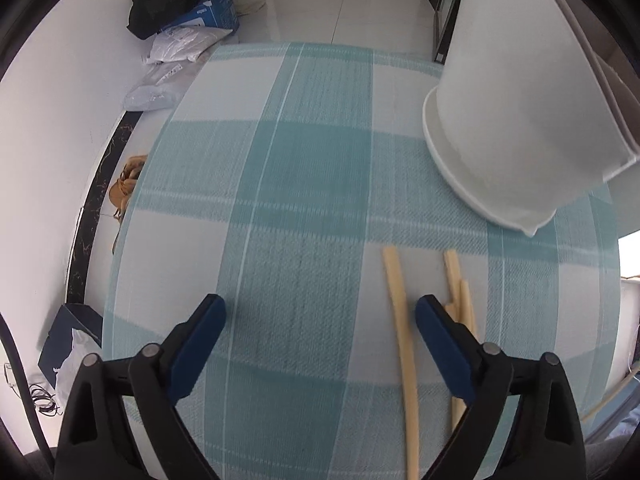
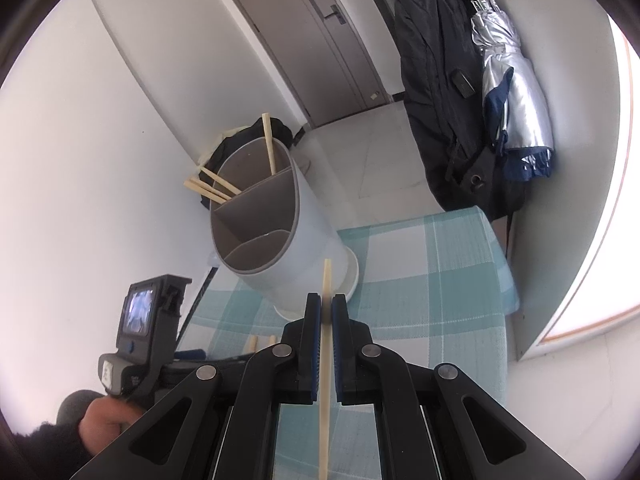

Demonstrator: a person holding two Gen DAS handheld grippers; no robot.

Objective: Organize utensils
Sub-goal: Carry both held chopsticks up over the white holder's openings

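Left gripper (image 1: 320, 316) hangs over checked tablecloth (image 1: 304, 168), jaws wide, gripping nothing; one loose chopstick (image 1: 402, 328) lies between them, more chopsticks (image 1: 460, 292) just beside right finger. White divided holder (image 2: 276, 232) stands toward table's far edge, four chopsticks (image 2: 212, 188) already inside. Right gripper (image 2: 327, 308) clamped tight on single chopstick (image 2: 326, 360), near holder. Judgement: roughly half done; held stick plus several on table remain.
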